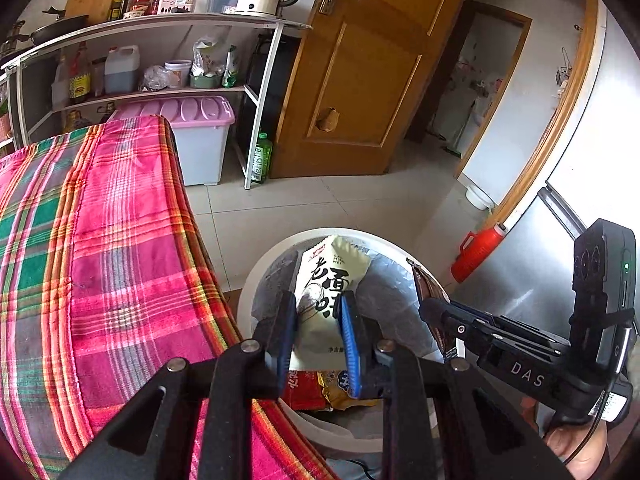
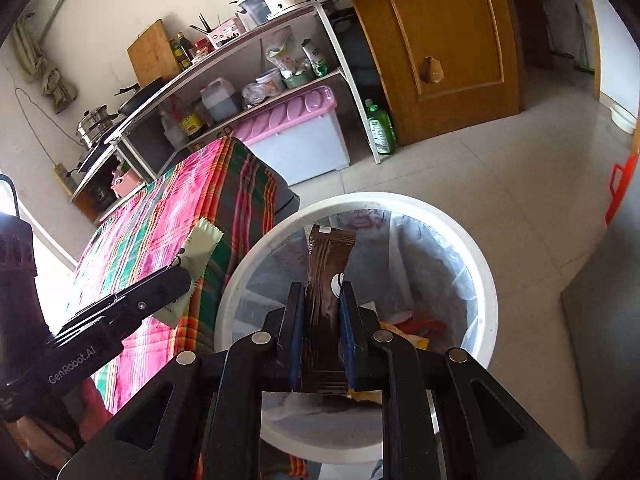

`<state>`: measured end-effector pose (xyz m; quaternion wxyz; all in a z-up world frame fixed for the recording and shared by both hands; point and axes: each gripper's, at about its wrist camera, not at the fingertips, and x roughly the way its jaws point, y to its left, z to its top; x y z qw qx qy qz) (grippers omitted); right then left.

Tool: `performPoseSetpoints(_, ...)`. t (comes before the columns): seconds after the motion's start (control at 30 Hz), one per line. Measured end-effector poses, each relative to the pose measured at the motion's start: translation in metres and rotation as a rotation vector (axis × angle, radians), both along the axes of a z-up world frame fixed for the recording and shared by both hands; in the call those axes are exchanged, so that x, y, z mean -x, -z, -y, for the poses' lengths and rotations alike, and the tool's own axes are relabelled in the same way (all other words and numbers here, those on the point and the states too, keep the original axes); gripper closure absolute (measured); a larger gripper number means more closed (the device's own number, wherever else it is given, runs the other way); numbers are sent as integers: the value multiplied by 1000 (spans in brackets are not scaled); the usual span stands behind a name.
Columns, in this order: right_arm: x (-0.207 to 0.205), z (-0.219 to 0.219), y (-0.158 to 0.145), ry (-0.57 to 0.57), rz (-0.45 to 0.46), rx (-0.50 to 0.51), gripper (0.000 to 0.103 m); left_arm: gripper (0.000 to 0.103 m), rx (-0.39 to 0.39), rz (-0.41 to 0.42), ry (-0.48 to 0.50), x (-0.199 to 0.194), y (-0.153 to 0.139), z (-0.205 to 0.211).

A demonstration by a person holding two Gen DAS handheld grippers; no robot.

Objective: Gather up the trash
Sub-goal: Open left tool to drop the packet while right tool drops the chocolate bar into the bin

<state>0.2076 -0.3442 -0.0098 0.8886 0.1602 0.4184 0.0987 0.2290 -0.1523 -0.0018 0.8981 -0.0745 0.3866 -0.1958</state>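
Beside the cloth-covered bench [image 1: 120,260], a pale wrapper [image 1: 326,280] and a brown wrapper [image 2: 328,280] are being held, each clamped in the left tool [image 1: 318,332] and right tool [image 2: 322,328], over the lined white bin [image 2: 486,280] for dropping in.

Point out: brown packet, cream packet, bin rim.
brown packet [image 2: 326,264]: right wrist view, glossy middle above the fingers.
cream packet [image 1: 330,276]: left wrist view, printed face between the pads.
bin [image 2: 486,276]: right wrist view, white rim, right side.
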Motion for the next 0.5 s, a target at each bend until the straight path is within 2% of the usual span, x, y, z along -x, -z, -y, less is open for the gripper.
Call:
performPoseSetpoints(0.27, -6, 6, 8, 13, -27, 2, 84, 79, 4, -33, 10, -10, 8, 13)
performPoseSetpoints(0.4, -5, 5, 8, 11, -25, 5, 78, 79, 6, -29, 11, -8, 6, 11)
performPoseSetpoints(0.5, -3, 3, 5, 9, -18, 6, 77, 79, 4, -17, 9, -5, 2, 8)
